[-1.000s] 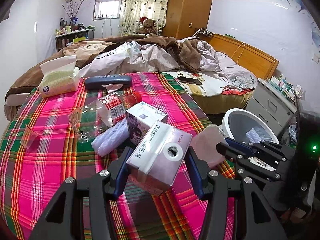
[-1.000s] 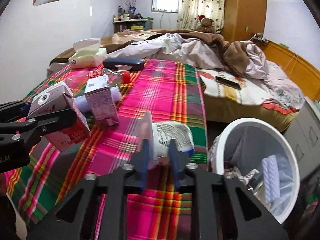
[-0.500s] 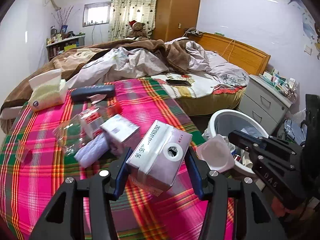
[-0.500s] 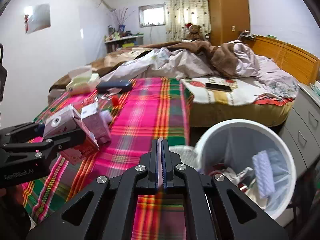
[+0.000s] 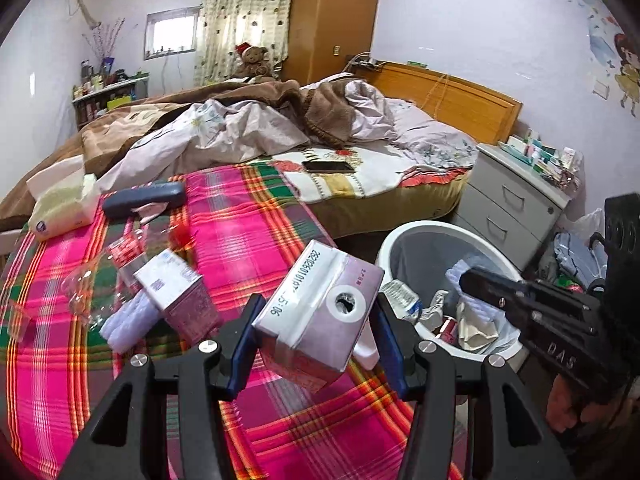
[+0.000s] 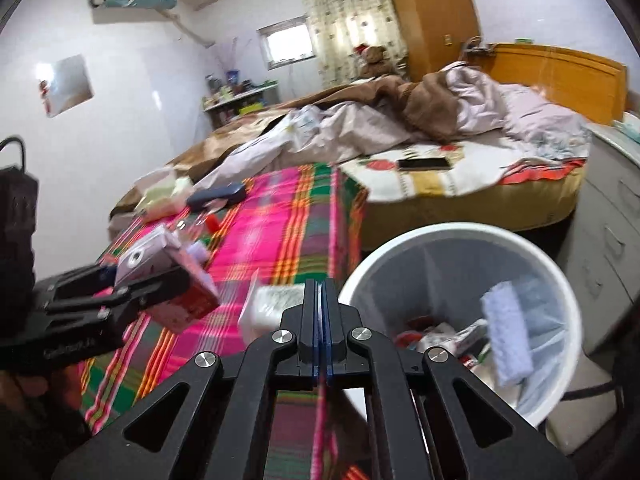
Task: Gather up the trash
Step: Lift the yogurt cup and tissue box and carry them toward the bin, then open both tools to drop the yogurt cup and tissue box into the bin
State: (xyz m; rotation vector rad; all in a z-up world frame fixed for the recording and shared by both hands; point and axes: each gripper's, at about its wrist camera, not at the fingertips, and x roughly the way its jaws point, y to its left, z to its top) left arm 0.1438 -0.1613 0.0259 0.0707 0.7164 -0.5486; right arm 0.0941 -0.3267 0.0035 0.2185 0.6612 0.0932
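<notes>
- Left wrist view: the left gripper [image 5: 316, 340] points forward and downward over the near right edge of the plaid blanket [image 5: 248, 232], its blue pads clamped on the two sides of a pale pink drink carton [image 5: 320, 312].
- That carton hangs tilted between the jaws (its round spout hole faces the camera), lifted clear of the blanket.
- To the right in the same view, the right gripper [image 5: 466, 280] reaches in from the right edge, its tip over the white trash bin [image 5: 400, 236].
- Right wrist view: the right gripper [image 6: 322, 292] also angles forward and downward; its jaws stand almost together, just beginning to part, and nothing shows between the pads.
- Just beyond its tip, a white wrapper [image 6: 266, 310] sits blurred at the blanket's edge, left of the bin's rim [image 6: 440, 230]; I cannot tell whether it rests there or is in the air.
- Inside the bin lie crumpled scraps and a pale lilac roll [image 6: 506, 334].
- On the left of this view, the left gripper [image 6: 132, 280] shows from the side with the carton [image 6: 168, 268] in its grip, and part of a hand [image 6: 36, 392] is under it.
- Farther left on the blanket lie a second pink carton [image 5: 176, 296], a clear plastic bottle [image 5: 116, 264], a dark case [image 5: 144, 198] and a tissue pack [image 5: 60, 206].
</notes>
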